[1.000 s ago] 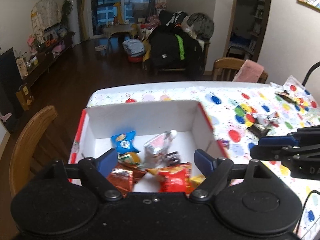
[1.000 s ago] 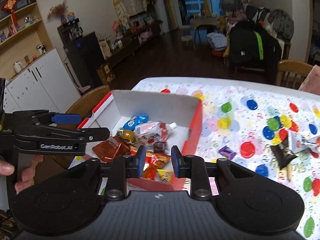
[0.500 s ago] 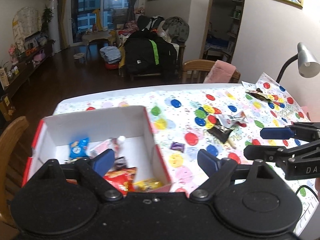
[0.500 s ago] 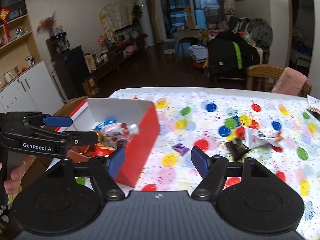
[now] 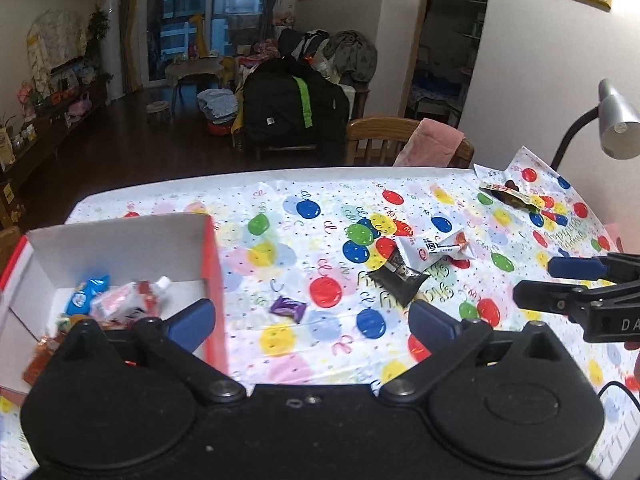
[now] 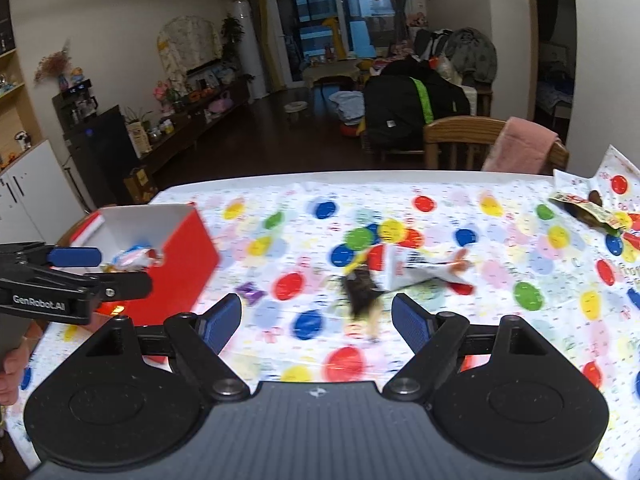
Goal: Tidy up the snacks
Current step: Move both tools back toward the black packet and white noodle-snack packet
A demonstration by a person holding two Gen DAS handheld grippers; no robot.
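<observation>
Snacks are spread on the table: a purple candy (image 5: 288,308) just beside the red box (image 5: 212,280), and a dark packet (image 6: 362,292), blurred but seemingly pointing away, straight ahead of the right gripper (image 6: 316,320). Both the right gripper and the left gripper (image 5: 312,320) are held wide apart with nothing in them, and the purple candy is seen nearer the left one.

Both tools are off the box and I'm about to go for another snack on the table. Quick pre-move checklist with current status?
1. Left tool open, nothing held: ok.
2. Right tool open, nothing held: ok.
3. Loose snacks in sight: ok; purple candy, black packet and white packet lie on the tablecloth.
4. Black and white packets apart for a single pick: not ok, they overlap.
5. Box open with room: ok; white floor shows beside its snacks.
6. Sharp right wrist view: not ok, motion blur.
</observation>
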